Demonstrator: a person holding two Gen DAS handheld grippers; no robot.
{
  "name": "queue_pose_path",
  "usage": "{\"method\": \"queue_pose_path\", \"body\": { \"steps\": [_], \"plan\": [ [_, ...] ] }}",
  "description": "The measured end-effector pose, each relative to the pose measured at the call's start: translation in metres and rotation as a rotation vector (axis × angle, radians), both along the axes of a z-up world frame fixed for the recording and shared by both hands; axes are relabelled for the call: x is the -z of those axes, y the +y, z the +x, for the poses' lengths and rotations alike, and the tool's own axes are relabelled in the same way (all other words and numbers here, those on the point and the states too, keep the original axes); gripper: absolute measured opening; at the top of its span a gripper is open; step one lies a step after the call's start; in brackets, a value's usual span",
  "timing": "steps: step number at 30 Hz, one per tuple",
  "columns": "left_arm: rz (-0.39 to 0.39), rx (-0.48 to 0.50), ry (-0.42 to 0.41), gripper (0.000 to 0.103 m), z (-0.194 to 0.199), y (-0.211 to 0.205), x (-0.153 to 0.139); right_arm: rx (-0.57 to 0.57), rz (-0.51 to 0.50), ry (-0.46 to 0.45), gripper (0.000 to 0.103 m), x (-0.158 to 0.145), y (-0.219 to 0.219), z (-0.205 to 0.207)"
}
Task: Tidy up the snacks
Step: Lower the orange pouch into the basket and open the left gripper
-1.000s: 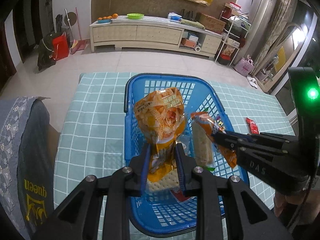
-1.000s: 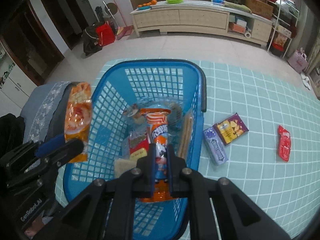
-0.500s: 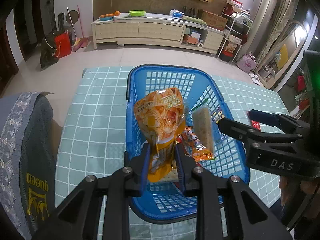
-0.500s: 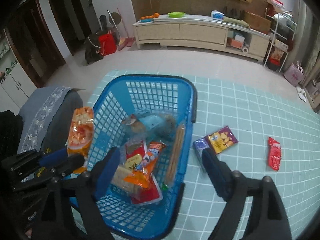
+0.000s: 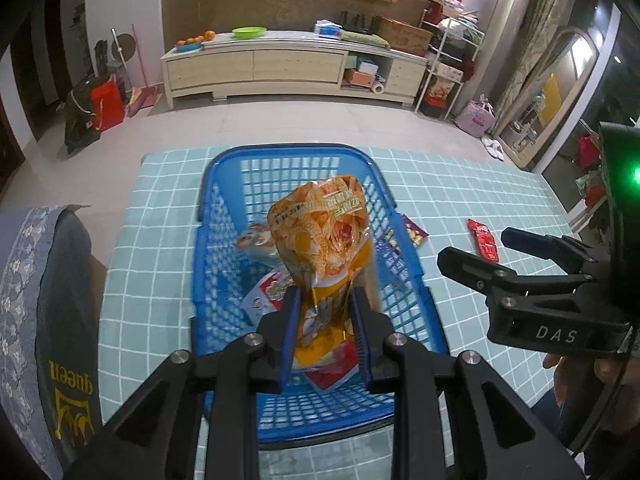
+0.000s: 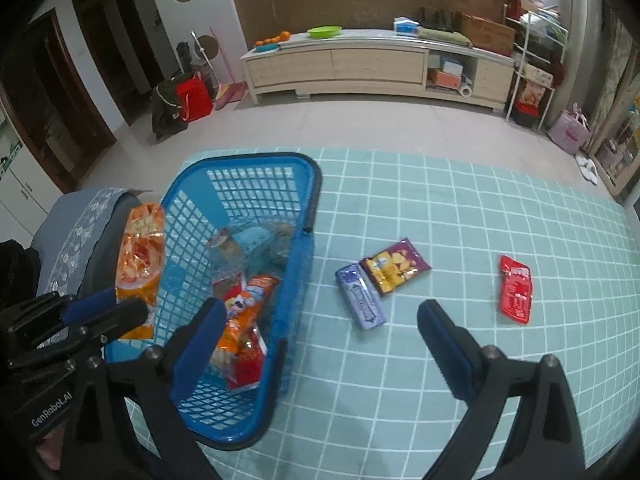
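Note:
A blue mesh basket [image 5: 224, 216] stands on the teal checked tablecloth and holds several snack packs; it also shows in the right wrist view [image 6: 248, 172]. My left gripper [image 5: 325, 330] is shut on an orange snack bag [image 5: 322, 232] and holds it upright above the basket; the bag also shows in the right wrist view [image 6: 138, 268]. My right gripper [image 6: 320, 332] is open and empty, over the cloth just right of the basket. An orange pack [image 6: 248, 308] lies inside the basket. A purple pack [image 6: 360, 296], a yellow-purple pack [image 6: 394, 266] and a red pack [image 6: 515, 288] lie on the cloth.
A grey chair back [image 5: 44, 300] with a patterned cover stands at the table's left edge. Beyond the table lie a tiled floor and a long beige sideboard [image 5: 288, 66]. The tablecloth [image 6: 460, 216] stretches to the right.
My right gripper let go of its orange pack into the basket, opened wide and moved right, out over the cloth. My left gripper still holds the orange bag above the basket.

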State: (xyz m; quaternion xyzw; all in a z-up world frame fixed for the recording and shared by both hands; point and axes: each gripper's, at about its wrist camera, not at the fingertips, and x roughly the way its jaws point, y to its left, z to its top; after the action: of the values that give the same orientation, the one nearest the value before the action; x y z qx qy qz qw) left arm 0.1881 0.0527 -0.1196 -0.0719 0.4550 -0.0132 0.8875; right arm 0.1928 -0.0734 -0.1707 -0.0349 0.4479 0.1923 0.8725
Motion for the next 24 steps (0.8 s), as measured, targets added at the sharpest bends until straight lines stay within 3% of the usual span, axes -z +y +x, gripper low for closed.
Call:
{"method": "queue_pose_path", "body": {
  "steps": [18, 21, 24],
  "plan": [
    [-0.009, 0.035, 0.046, 0.026, 0.049, -0.01, 0.032, 0.073, -0.016, -0.006, 0.098, 0.022, -0.028, 0.029],
    [-0.009, 0.023, 0.025, 0.033, 0.051, -0.009, 0.027, 0.075, -0.018, -0.017, 0.098, 0.022, -0.028, 0.029],
    [-0.02, 0.012, 0.019, 0.054, 0.046, -0.006, 0.026, 0.09, -0.033, -0.015, 0.098, 0.022, -0.029, 0.027]
  ]
}}
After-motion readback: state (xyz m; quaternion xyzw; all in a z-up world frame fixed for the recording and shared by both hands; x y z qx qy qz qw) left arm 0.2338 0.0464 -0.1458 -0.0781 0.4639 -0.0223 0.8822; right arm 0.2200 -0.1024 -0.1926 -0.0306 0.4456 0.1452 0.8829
